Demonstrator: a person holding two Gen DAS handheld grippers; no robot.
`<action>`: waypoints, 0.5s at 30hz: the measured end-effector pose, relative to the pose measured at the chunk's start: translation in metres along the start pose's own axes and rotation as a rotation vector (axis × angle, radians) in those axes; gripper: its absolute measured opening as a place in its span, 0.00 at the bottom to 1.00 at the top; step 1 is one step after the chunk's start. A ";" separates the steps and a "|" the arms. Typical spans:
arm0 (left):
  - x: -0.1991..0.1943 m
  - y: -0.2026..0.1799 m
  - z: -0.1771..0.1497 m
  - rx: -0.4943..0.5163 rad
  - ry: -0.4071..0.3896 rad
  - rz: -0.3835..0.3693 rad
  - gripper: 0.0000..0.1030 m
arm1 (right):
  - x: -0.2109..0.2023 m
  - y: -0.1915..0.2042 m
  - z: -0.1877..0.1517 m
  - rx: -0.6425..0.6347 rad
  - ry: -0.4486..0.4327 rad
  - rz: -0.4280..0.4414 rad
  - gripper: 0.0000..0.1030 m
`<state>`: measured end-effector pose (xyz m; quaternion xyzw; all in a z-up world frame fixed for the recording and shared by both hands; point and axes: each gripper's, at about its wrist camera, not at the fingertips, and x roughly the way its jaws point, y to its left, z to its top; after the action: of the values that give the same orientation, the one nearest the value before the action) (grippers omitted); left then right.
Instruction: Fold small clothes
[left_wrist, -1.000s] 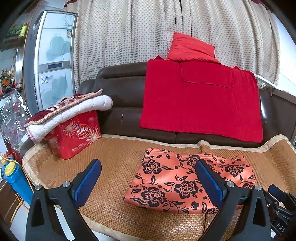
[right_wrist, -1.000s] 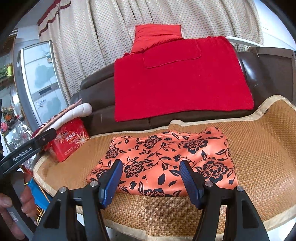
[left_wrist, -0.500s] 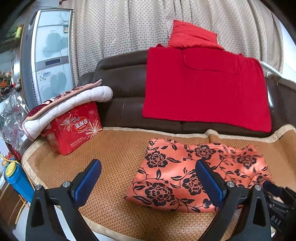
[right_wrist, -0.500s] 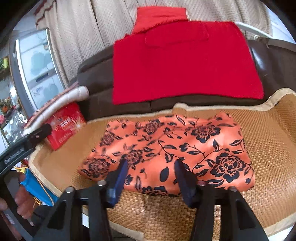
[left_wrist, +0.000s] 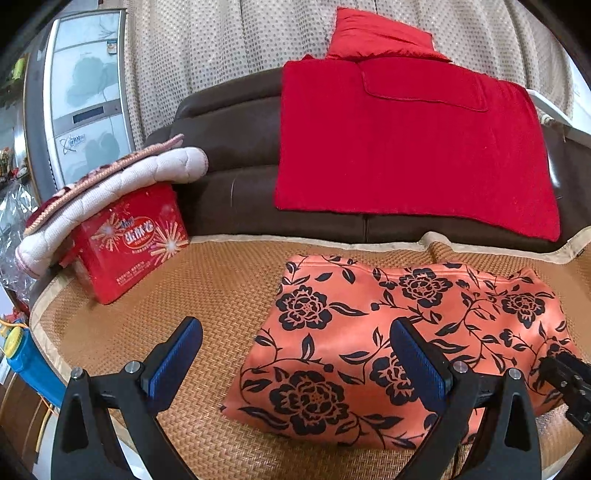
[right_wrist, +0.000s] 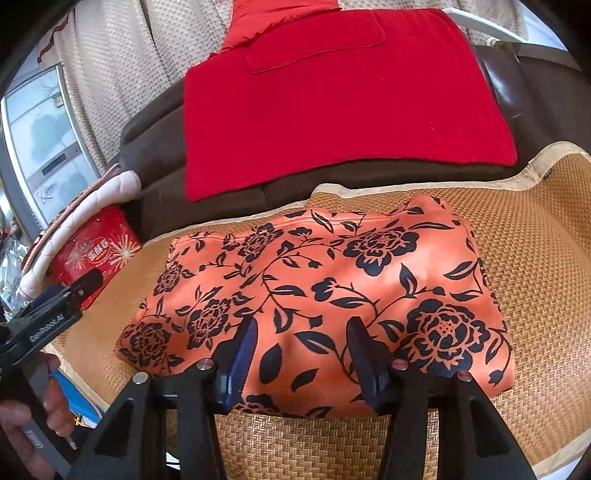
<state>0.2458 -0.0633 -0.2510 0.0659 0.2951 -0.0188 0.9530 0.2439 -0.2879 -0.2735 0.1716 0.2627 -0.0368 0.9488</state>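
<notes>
An orange cloth with black flowers (left_wrist: 402, 332) lies folded flat on the woven mat (left_wrist: 207, 288) that covers the sofa seat. My left gripper (left_wrist: 295, 347) is open wide just above the cloth's near left corner, one finger over the mat and the other over the cloth. In the right wrist view the cloth (right_wrist: 332, 280) fills the middle. My right gripper (right_wrist: 303, 341) hovers over its near edge with the jaws partly open and no fabric pinched between the pads. The left gripper (right_wrist: 62, 299) shows there at the left, held by a hand (right_wrist: 33, 410).
A red tin box (left_wrist: 129, 243) with a folded quilted blanket (left_wrist: 110, 184) on top stands at the mat's left end. A red towel (left_wrist: 406, 147) and a red cushion (left_wrist: 376, 37) hang over the brown sofa back. A blue container (left_wrist: 22, 354) sits below the mat's left edge.
Both grippers have come forward and down toward the cloth, which now looks larger in both views. The right gripper's jaws have narrowed. The cloth has not moved.
</notes>
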 end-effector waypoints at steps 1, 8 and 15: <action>0.004 -0.001 -0.001 -0.003 0.007 -0.001 0.98 | 0.001 -0.002 0.000 0.008 0.002 0.003 0.52; 0.041 -0.014 -0.017 0.029 0.067 0.016 0.98 | 0.018 -0.013 0.004 0.066 0.039 -0.002 0.52; 0.059 -0.018 -0.019 0.044 0.086 0.013 0.98 | 0.068 -0.031 0.008 0.136 0.191 -0.073 0.53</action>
<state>0.2827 -0.0787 -0.3015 0.0894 0.3351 -0.0160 0.9378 0.3011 -0.3181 -0.3116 0.2287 0.3546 -0.0724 0.9037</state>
